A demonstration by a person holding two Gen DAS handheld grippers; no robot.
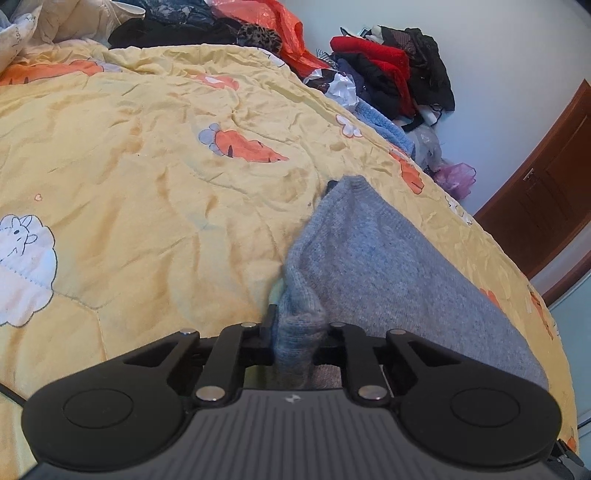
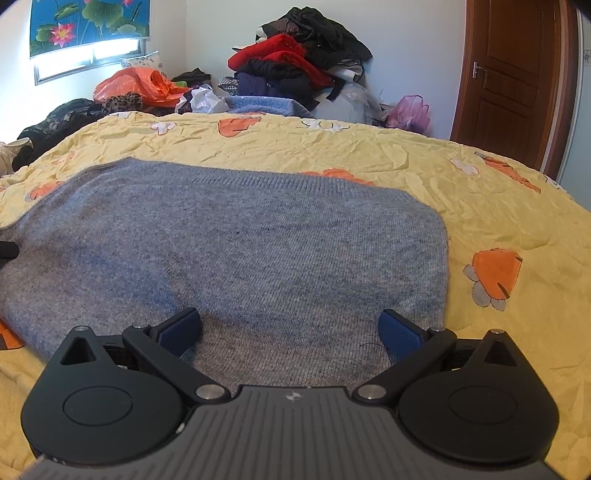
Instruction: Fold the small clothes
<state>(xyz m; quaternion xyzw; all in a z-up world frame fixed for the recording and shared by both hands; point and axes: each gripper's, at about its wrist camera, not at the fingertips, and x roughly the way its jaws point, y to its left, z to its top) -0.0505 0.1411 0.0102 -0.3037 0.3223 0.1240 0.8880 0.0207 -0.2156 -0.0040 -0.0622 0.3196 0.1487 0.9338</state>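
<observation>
Grey knit sweater (image 2: 236, 240), spread flat, one edge bunched

We see a bed under a yellow quilt (image 2: 332, 147) with orange carrot prints, pale walls (image 2: 406, 44), a brown wooden door (image 2: 513, 74) at right, a bright window (image 2: 88, 59) under a lotus-print blind (image 2: 88, 22), daylight

Daylight is coming in through the window (image 2: 88, 55), which is blowing out to white glare below the lotus blind (image 2: 88, 26). Away from the window, light is falling soft and even, with shadows staying faint. Fisheye bending is curving the door (image 2: 513, 74) and darkening the frame corners. Focus is holding sharp throughout.
</observation>
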